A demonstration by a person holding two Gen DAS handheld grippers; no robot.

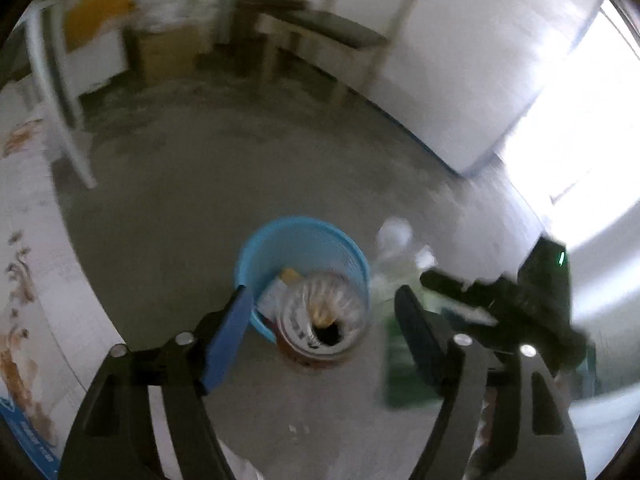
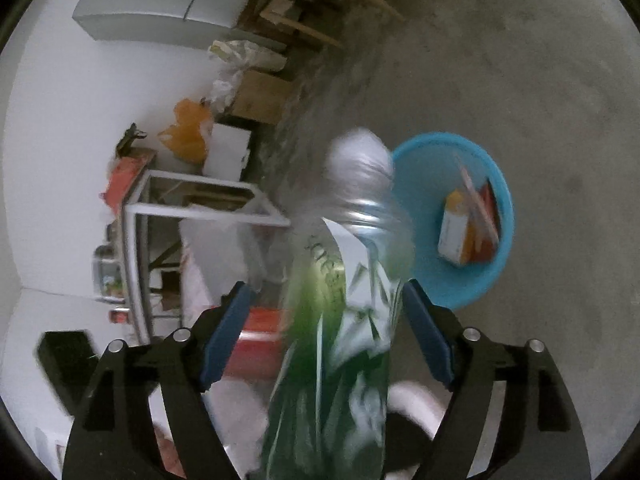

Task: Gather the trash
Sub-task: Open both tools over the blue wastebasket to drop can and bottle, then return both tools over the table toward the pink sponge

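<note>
Bottle [image 1: 394, 264], left wrist view: beside the bin [image 1: 256, 248], by the right tongs [image 1: 436, 280]; left tongs [image 1: 324, 320] released above a can [image 1: 316, 332] at the rim.

Right wrist view: bottle [image 2: 340, 320] lies lengthwise between spread right tongs [image 2: 326, 320], cap toward the bin [image 2: 496, 184]; grip unclear.

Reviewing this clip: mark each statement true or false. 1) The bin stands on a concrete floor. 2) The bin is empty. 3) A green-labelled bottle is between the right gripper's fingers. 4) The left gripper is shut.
1) True: the round blue plastic bin stands on the bare grey concrete floor.
2) False: an orange-and-white carton and other trash lie inside it.
3) True: the clear plastic bottle with the green label is between the fingers of the right gripper, its capped end towards the bin.
4) False: the left gripper has its fingers wide apart.
</note>
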